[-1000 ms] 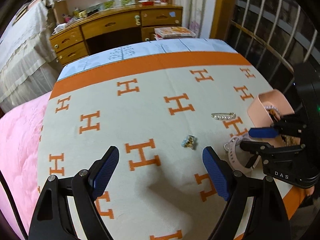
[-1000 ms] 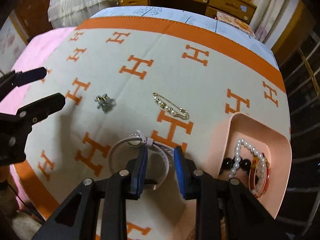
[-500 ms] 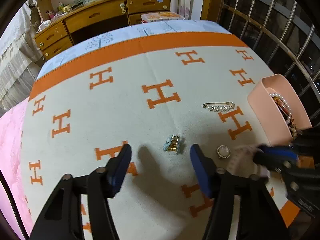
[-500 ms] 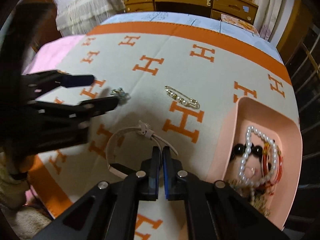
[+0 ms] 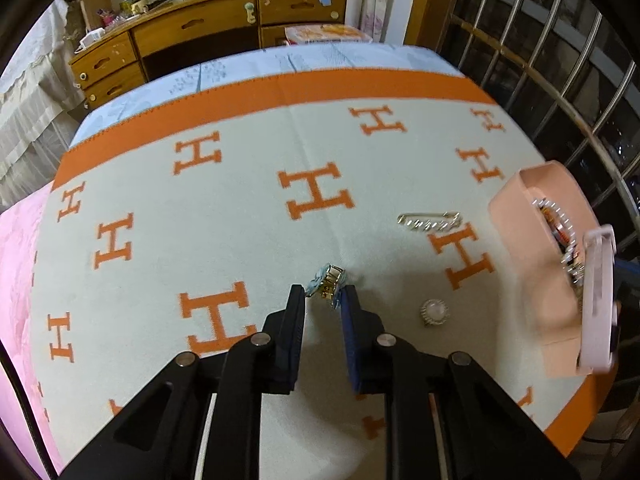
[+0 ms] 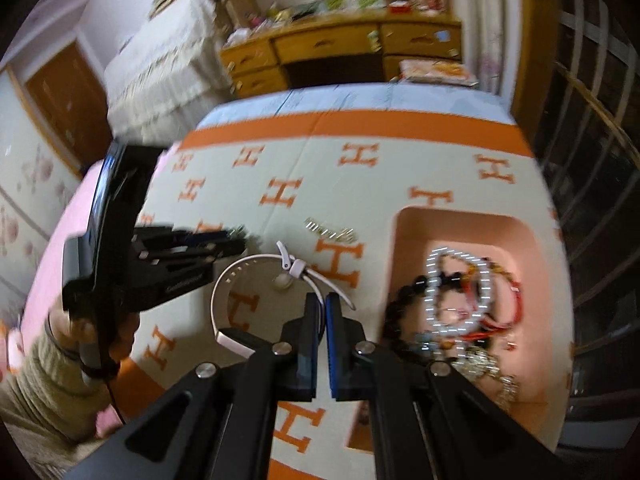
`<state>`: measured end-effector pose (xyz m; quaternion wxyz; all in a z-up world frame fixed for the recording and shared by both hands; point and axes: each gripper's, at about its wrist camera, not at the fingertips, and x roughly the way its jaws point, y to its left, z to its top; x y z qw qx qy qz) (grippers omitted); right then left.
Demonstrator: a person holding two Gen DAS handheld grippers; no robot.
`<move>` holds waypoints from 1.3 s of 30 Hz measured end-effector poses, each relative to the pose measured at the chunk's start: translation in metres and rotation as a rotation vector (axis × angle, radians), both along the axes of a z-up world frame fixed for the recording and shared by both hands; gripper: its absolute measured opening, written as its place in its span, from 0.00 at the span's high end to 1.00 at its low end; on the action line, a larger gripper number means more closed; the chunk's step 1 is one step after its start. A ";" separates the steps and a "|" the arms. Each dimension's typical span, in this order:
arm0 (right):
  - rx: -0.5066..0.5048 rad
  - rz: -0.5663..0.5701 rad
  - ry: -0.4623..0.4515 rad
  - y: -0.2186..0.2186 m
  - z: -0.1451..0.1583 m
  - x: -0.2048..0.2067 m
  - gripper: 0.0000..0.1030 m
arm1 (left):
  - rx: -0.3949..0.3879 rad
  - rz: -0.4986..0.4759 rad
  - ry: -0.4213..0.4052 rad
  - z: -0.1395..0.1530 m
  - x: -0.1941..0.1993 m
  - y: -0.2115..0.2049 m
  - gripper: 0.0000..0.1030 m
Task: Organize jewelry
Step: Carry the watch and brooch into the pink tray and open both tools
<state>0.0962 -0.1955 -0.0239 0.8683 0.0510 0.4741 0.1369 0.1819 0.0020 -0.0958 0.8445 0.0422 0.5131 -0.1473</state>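
Observation:
My left gripper (image 5: 322,294) is low on the blanket, its jaws closed around a small gold and blue clip (image 5: 328,280). My right gripper (image 6: 322,300) is shut on a white band bracelet (image 6: 248,264) and holds it lifted beside the pink tray (image 6: 404,220); the band also shows in the left wrist view (image 5: 598,300) over the tray (image 5: 516,208). A pearl pin (image 5: 430,220) and a round pearl stud (image 5: 434,312) lie on the blanket. The tray holds pearl and bead bracelets (image 6: 452,292).
The table carries a cream blanket with orange H marks (image 5: 316,196). A wooden dresser (image 5: 200,32) stands behind it. A metal window grille (image 5: 560,80) runs along the right. A pink quilt (image 5: 16,260) lies at the left.
My left gripper has moved down onto the clip and narrowed around it. My right gripper has lifted the white band off the blanket and carried it toward the tray.

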 end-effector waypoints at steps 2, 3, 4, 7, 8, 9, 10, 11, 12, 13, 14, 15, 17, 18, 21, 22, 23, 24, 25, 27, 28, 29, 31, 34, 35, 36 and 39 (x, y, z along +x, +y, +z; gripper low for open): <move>0.009 -0.047 -0.015 -0.015 0.005 -0.003 0.97 | -0.014 -0.008 -0.023 0.013 -0.005 -0.003 0.85; 0.011 -0.072 -0.021 -0.022 0.007 -0.005 0.97 | -0.023 -0.017 -0.037 0.021 -0.009 -0.006 0.84; 0.015 -0.109 -0.027 -0.032 0.008 -0.007 0.97 | -0.034 -0.030 -0.052 0.029 -0.013 -0.010 0.84; 0.044 -0.212 -0.035 -0.060 0.010 -0.015 0.97 | -0.053 -0.066 -0.100 0.052 -0.024 -0.025 0.84; 0.051 -0.235 -0.036 -0.067 0.010 -0.017 0.97 | -0.059 -0.079 -0.116 0.060 -0.028 -0.031 0.84; 0.062 -0.275 -0.037 -0.077 0.009 -0.020 0.97 | -0.064 -0.089 -0.126 0.065 -0.030 -0.036 0.84; 0.069 -0.300 -0.037 -0.084 0.009 -0.022 0.97 | -0.072 -0.107 -0.140 0.073 -0.034 -0.044 0.84; 0.072 -0.318 -0.038 -0.089 0.008 -0.024 0.97 | -0.077 -0.120 -0.149 0.077 -0.037 -0.049 0.84; 0.070 -0.347 -0.043 -0.096 0.008 -0.028 0.97 | -0.081 -0.137 -0.161 0.083 -0.040 -0.058 0.84; 0.070 -0.362 -0.046 -0.099 0.007 -0.030 0.97 | -0.084 -0.154 -0.171 0.088 -0.044 -0.066 0.84; 0.075 -0.374 -0.048 -0.104 0.006 -0.032 0.97 | -0.087 -0.167 -0.177 0.092 -0.046 -0.073 0.84; 0.081 -0.387 -0.051 -0.108 0.006 -0.036 0.97 | -0.093 -0.183 -0.183 0.096 -0.049 -0.080 0.84; 0.080 -0.407 -0.059 -0.113 0.007 -0.039 0.97 | -0.099 -0.216 -0.192 0.101 -0.054 -0.096 0.84; 0.076 -0.412 -0.063 -0.115 0.007 -0.041 0.97 | -0.097 -0.233 -0.194 0.102 -0.056 -0.104 0.84; 0.070 -0.410 -0.059 -0.115 0.006 -0.045 0.97 | -0.079 -0.273 -0.188 0.100 -0.061 -0.127 0.84; 0.066 -0.408 -0.056 -0.116 0.005 -0.046 0.97 | -0.071 -0.285 -0.182 0.097 -0.061 -0.135 0.84; 0.062 -0.405 -0.054 -0.115 0.004 -0.047 0.97 | -0.064 -0.294 -0.176 0.095 -0.061 -0.140 0.84; 0.060 -0.404 -0.050 -0.116 0.002 -0.049 0.97 | -0.056 -0.304 -0.167 0.091 -0.060 -0.148 0.84; 0.061 -0.404 -0.044 -0.116 0.000 -0.050 0.97 | -0.046 -0.312 -0.157 0.087 -0.060 -0.154 0.84; 0.067 -0.406 -0.033 -0.118 -0.005 -0.051 0.97 | -0.022 -0.322 -0.151 0.079 -0.058 -0.164 0.84; 0.066 -0.407 -0.031 -0.118 -0.007 -0.051 0.97 | -0.007 -0.323 -0.154 0.076 -0.058 -0.168 0.84; 0.063 -0.410 -0.031 -0.118 -0.008 -0.051 0.97 | 0.010 -0.323 -0.149 0.070 -0.056 -0.174 0.84; 0.045 -0.414 -0.035 -0.116 -0.009 -0.050 0.97 | 0.016 -0.324 -0.122 0.061 -0.052 -0.178 0.84; 0.029 -0.417 -0.041 -0.116 -0.010 -0.047 0.96 | 0.025 -0.313 -0.075 0.048 -0.047 -0.179 0.83; 0.028 -0.417 -0.042 -0.116 -0.009 -0.045 0.96 | 0.026 -0.309 -0.069 0.047 -0.047 -0.178 0.81; 0.025 -0.414 -0.043 -0.115 -0.010 -0.043 0.97 | 0.023 -0.304 -0.062 0.046 -0.046 -0.176 0.73; 0.018 -0.403 -0.042 -0.112 -0.011 -0.033 0.97 | 0.009 -0.276 -0.077 0.049 -0.050 -0.164 0.48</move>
